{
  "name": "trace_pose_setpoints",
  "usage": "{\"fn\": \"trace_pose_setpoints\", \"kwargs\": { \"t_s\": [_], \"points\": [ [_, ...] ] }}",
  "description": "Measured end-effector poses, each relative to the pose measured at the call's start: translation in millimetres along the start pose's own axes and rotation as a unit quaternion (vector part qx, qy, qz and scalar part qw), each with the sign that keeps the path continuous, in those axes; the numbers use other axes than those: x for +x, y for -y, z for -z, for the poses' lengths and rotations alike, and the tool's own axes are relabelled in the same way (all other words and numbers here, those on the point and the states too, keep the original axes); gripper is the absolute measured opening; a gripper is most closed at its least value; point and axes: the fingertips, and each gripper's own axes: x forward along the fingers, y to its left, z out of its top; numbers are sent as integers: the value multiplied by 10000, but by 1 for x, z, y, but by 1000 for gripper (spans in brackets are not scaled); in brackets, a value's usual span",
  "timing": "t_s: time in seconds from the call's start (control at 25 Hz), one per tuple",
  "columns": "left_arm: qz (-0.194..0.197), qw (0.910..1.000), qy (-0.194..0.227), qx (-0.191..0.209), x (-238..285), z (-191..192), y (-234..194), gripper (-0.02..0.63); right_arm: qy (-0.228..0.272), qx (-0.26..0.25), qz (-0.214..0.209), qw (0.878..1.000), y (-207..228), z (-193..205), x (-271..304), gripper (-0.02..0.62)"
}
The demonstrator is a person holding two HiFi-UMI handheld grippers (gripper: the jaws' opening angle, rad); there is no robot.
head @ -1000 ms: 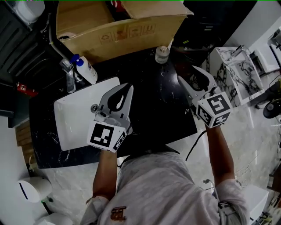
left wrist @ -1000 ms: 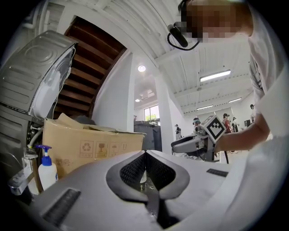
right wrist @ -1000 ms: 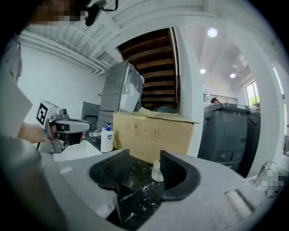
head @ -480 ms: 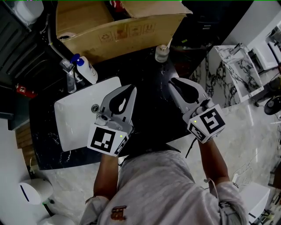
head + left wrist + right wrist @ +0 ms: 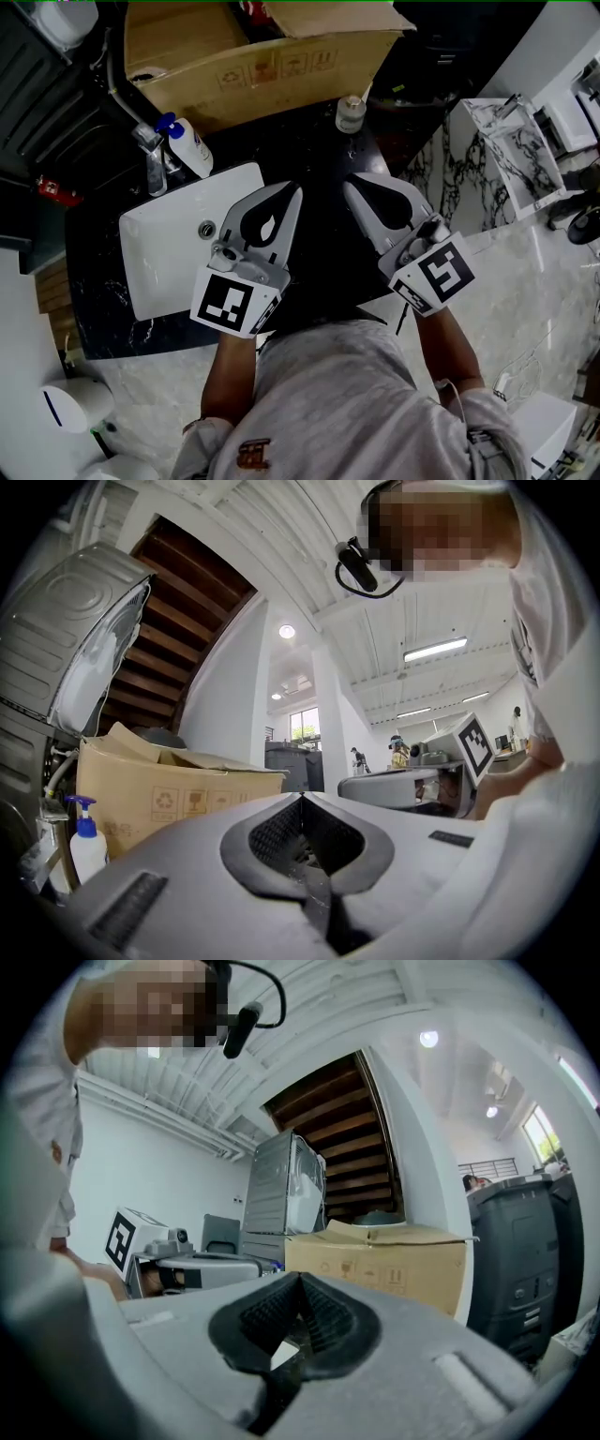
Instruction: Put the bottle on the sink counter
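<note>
Bottle: a small clear bottle (image 5: 351,113) with a pale cap stands upright on the black counter (image 5: 323,155), just beside the cardboard box (image 5: 253,58) and apart from both grippers.
Left gripper: the left gripper (image 5: 292,191) hangs over the counter at the right-hand edge of the sink (image 5: 173,246). Its jaws are clenched tip to tip, and its own view shows nothing between them.
Right gripper: the right gripper (image 5: 350,184) hangs over the dark counter, near the left one and pointing toward the box. Its jaws are closing home, the tips already met, with nothing between them.
Sink: a white rectangular basin set in the counter, its drain (image 5: 207,228) showing near the left gripper.
Faucet: a chrome faucet (image 5: 151,161) stands at the far rim of the basin.
Pump bottle: a white pump bottle (image 5: 190,147) with a blue head stands on the counter just beside the faucet, between it and the box.
Person: seen from above in a light shirt (image 5: 333,403), one forearm behind each gripper.
</note>
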Motion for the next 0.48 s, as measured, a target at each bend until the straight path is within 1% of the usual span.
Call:
{"fn": "trace_pose_setpoints", "kwargs": {
  "t_s": [0.16, 0.48],
  "points": [
    [9, 10000, 43, 44, 0, -5, 2, 2, 262, 106, -97, 9996, -7, -9, 1, 3],
    [-2, 10000, 53, 76, 2, -7, 6, 2, 464, 134, -198, 9986, -12, -13, 1, 2]
  ]
}}
